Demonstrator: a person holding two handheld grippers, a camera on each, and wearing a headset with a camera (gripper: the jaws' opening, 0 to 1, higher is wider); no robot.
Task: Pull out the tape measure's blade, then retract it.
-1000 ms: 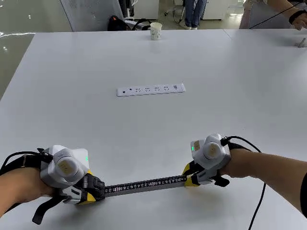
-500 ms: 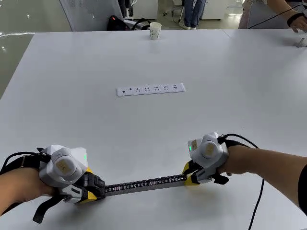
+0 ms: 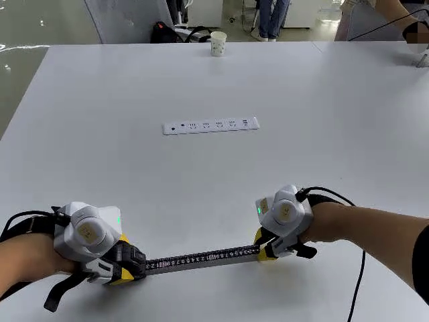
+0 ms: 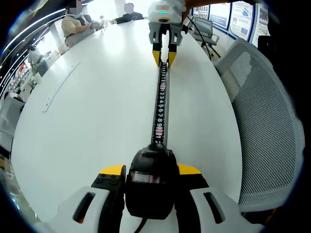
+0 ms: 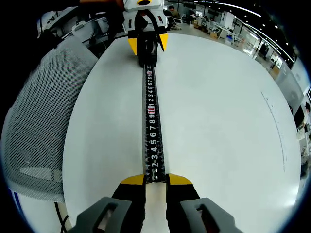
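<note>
A black tape measure case (image 3: 129, 259) sits low over the white table (image 3: 201, 188) at the near left, with my left gripper (image 3: 124, 267) shut on it. Its black numbered blade (image 3: 201, 257) runs right to my right gripper (image 3: 263, 251), which is shut on the blade's end. In the left gripper view the case (image 4: 150, 184) fills the space between the yellow-tipped jaws of my left gripper (image 4: 150, 170), and the blade (image 4: 160, 102) leads away to the right gripper (image 4: 164, 54). The right gripper view has my right gripper (image 5: 155, 179) pinching the blade (image 5: 151, 116), with the case (image 5: 147, 52) at the far end.
A white power strip (image 3: 210, 125) lies mid-table and a paper cup (image 3: 217, 43) stands at the far edge. A grey mesh chair (image 4: 272, 126) sits beside the table's near edge. People stand and sit beyond the far side.
My right gripper has drifted slightly left toward the left gripper, still holding the blade's end. The left gripper and case have barely moved.
</note>
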